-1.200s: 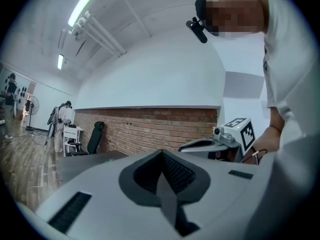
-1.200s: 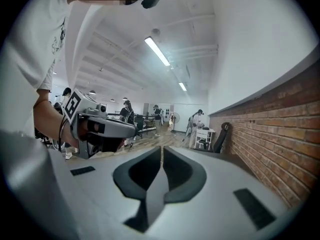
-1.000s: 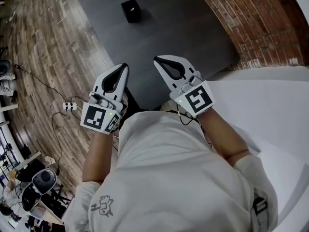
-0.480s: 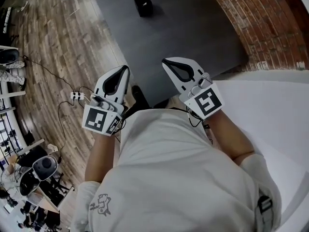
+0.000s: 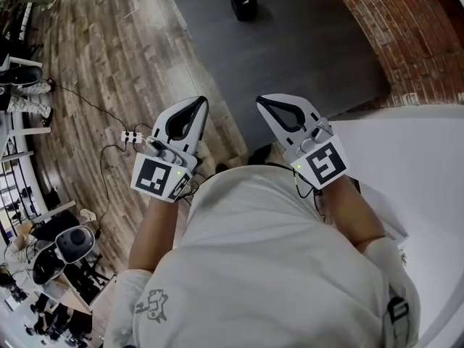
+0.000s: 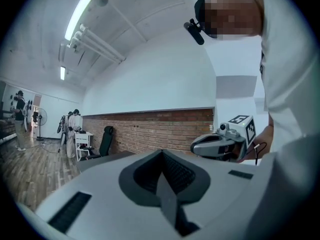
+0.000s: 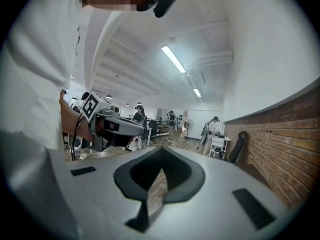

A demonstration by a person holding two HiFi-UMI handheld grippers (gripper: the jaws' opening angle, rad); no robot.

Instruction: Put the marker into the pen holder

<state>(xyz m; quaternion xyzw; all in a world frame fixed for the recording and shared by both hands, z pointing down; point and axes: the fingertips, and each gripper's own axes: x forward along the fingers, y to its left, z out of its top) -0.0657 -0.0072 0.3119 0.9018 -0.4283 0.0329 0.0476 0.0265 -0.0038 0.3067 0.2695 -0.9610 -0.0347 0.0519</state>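
Head view puts the pen holder, a small black box-like thing, far up the frame on a dark grey surface. It stands upright, alone, well clear of that surface's edges. The marker I cannot pick out in any view, so which way its long axis lies stays unknown.

Both claws are well apart from the holder and aim roughly toward it. The left claw hangs over the wooden floor, just beside the near corner of the dark surface. The right claw hangs over the surface itself. The holder lies ahead and between their two lines, a little closer to the right one, so the right hand looks the slightly nearer.

Left gripper view has that claw's two halves pressed together with nothing in them. Right gripper view likewise has the tips meeting and empty, with only floor showing through the slot below. Each sees the other gripper beside it, held about level.

A brick wall curves along the surface's far side, and a white surface sits at the person's right. My judgement: the task is not begun, since the marker must first be found and picked up.
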